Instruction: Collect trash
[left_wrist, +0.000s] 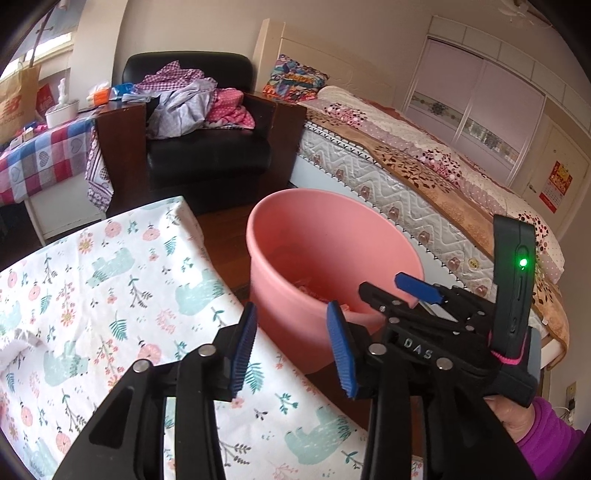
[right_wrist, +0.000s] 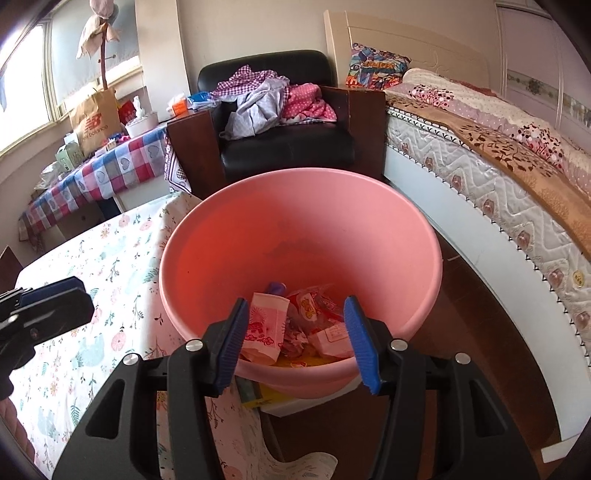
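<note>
The left claw (left_wrist: 291, 347) hung released and empty over the bench's (left_wrist: 110, 280) right edge. Just beyond that edge stood the pink bin (right_wrist: 295, 229), its base hidden. The right claw (right_wrist: 301, 341) gaped empty above its rim; the wrappers (right_wrist: 295, 325) inside were partly screened by its fingers.

Our left claw (left_wrist: 291, 343): black plastic linkage arms, silver round rivets, ribbed blue pads (left_wrist: 243, 350) on both fingers. Our right claw (right_wrist: 301, 345) is built the same, black arms, silver rivets, blue ribbed pads (right_wrist: 364, 349). From the left wrist view its body carries raised "DAS" lettering, small dark screws, a black upright module with a green LED lit, a pink band at its base. Our right hand (left_wrist: 513, 413) shows bare skin, magenta-purple sleeve.
</note>
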